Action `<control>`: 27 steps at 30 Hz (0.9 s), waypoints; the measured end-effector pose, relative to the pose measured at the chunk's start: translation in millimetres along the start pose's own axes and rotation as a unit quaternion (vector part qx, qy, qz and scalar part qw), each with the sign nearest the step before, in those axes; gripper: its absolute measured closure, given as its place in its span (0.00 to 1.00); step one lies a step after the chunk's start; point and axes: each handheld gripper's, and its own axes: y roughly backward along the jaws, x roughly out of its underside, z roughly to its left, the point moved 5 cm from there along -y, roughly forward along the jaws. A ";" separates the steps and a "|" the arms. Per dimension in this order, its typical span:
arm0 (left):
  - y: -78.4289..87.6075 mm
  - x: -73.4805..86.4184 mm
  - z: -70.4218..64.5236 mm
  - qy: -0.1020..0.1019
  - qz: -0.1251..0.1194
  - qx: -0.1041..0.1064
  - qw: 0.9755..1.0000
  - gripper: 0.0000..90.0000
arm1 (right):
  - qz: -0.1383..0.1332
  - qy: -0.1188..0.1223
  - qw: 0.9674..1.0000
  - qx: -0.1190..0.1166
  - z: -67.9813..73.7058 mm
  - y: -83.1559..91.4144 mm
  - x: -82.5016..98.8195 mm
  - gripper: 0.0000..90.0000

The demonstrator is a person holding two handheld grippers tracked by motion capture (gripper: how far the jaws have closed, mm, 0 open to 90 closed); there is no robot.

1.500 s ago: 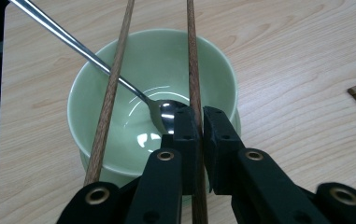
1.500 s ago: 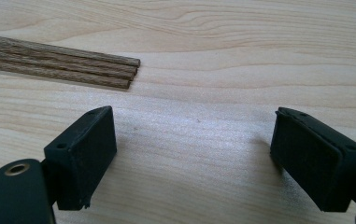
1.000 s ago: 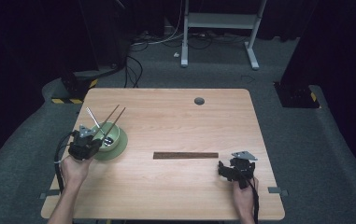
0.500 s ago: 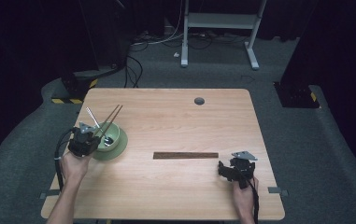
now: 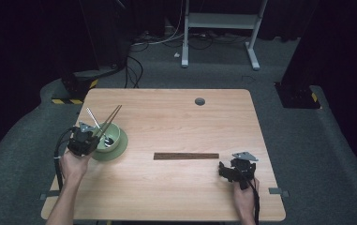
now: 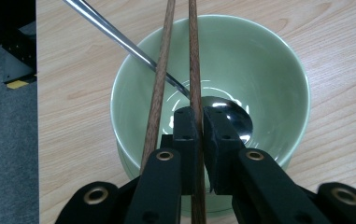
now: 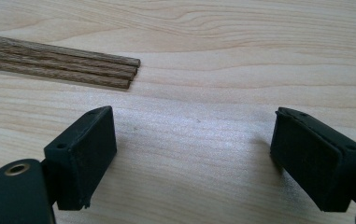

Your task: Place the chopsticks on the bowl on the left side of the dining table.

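A pale green bowl [image 5: 112, 139] [image 6: 269, 70] stands on a green saucer [image 5: 121, 149] at the table's left. In the bowl lie a metal spoon [image 6: 115, 32] [image 5: 92, 115] and two brown chopsticks [image 5: 112, 117]. My left gripper [image 5: 91, 138] [image 6: 199, 114] reaches over the bowl's near rim and is shut on one chopstick [image 6: 193, 56]. The other chopstick [image 6: 162, 60] runs loose beside the jaws on their left. My right gripper [image 5: 234, 169] [image 7: 194, 154] rests low over the table at the right, open with nothing between its fingers. Just beyond it lies a bundle of wooden chopsticks [image 7: 59, 65] [image 5: 185, 156].
A round grommet hole [image 5: 199, 101] sits near the table's far edge. Dark carpet, cables and a metal frame [image 5: 223, 28] lie beyond the table. The left table edge [image 6: 36, 93] runs close beside the bowl.
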 end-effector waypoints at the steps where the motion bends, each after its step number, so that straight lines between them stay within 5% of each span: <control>1: 0.0 0.2 0.9 0.001 0.000 0.001 1.000 0.93 | 0.000 0.000 1.000 0.000 0.0 0.0 0.0 0.15; 17: -2.8 4.0 5.7 0.002 0.015 0.005 1.000 0.89 | 0.000 0.000 1.000 0.000 0.0 0.0 0.0 0.15; 27: 9.1 -0.9 1.6 0.021 -0.025 0.032 0.999 0.80 | 0.000 0.000 1.000 0.000 0.0 0.0 0.0 0.15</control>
